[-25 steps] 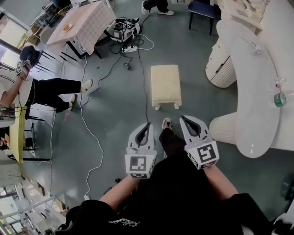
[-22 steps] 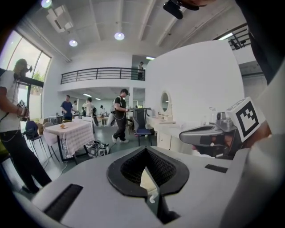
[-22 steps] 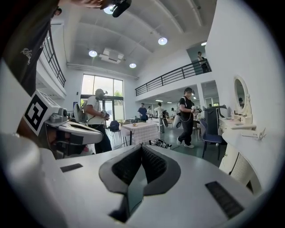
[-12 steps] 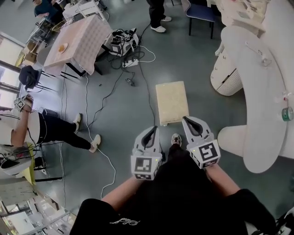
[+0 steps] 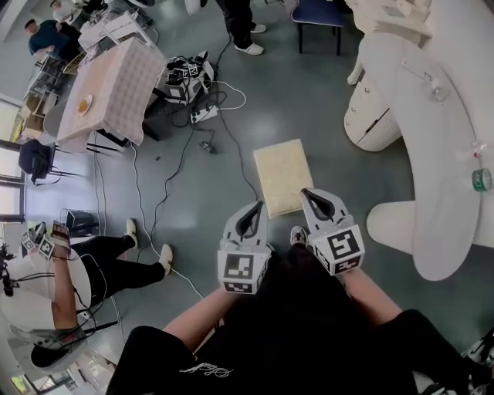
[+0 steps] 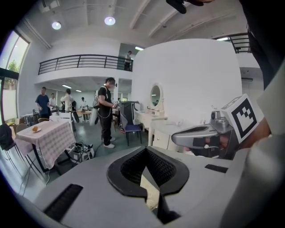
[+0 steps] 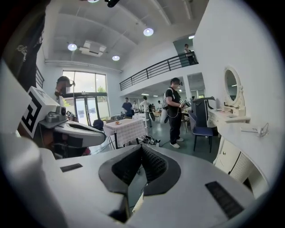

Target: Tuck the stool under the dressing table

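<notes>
The cream padded stool (image 5: 280, 176) stands on the grey floor, left of the white curved dressing table (image 5: 429, 162). Both grippers are held side by side just before the stool's near end. The tip of my left gripper (image 5: 258, 206) is at the stool's near left corner, and my right gripper (image 5: 306, 193) reaches over its near right corner. I cannot tell if either touches it. Both are shut with nothing in them. In the left gripper view, a sliver of the stool (image 6: 149, 187) shows below the shut left gripper (image 6: 146, 149). The right gripper (image 7: 141, 149) is also shut.
Black and white cables and a power strip (image 5: 204, 114) trail over the floor beyond the stool. A checked table (image 5: 108, 89) stands at upper left, a blue chair (image 5: 318, 14) at the top. A person (image 5: 239, 23) stands beyond, and another (image 5: 69, 278) sits at lower left. The dressing table's pedestal (image 5: 370, 122) lies right of the stool.
Both grippers, still shut, have come forward to the stool's near end; a second ago the stool lay well ahead of them. The stool now sits slightly turned in the view.
</notes>
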Motion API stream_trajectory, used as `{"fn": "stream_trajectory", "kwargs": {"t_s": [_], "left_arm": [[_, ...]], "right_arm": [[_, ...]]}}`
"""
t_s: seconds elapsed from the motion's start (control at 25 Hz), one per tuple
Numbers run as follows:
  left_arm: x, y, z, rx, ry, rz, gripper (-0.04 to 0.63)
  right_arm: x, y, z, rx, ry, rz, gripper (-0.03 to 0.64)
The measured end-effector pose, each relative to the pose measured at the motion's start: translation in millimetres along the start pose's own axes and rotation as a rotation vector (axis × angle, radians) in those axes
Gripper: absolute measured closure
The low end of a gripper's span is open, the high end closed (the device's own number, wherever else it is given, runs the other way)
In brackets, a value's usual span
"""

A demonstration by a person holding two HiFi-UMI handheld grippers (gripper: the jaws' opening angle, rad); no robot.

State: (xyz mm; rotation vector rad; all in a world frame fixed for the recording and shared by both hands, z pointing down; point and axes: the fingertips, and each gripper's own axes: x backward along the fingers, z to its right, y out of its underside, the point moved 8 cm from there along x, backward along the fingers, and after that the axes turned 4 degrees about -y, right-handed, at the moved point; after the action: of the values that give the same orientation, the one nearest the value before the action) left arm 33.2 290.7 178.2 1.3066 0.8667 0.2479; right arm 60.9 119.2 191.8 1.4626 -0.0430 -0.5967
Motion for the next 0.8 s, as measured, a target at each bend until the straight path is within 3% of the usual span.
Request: {"fn": "stream_trajectory", "kwargs": {"t_s": [0.28, 0.44, 0.64, 0.8], "left_arm": [[-40, -8, -48, -0.074, 0.131, 0.016, 0.589], [-59, 0, -97, -0.109, 0.227, 0.019, 0.589], [-76, 11, -144, -0.199, 0.379, 0.0, 0.589], [-83, 16, -167, -0.226, 0.451, -0.02, 0.589]], "right_arm": [[-44, -8, -5, -0.07, 0.145, -0.021, 0.611], [-78, -12, -17, -0.113, 0.288, -0.003, 0.611], [-103, -7, -47, -0.178, 0.455, 0.004, 0.611], [-110, 3, -76, -0.228, 0.529, -0.036, 0.611]]}}
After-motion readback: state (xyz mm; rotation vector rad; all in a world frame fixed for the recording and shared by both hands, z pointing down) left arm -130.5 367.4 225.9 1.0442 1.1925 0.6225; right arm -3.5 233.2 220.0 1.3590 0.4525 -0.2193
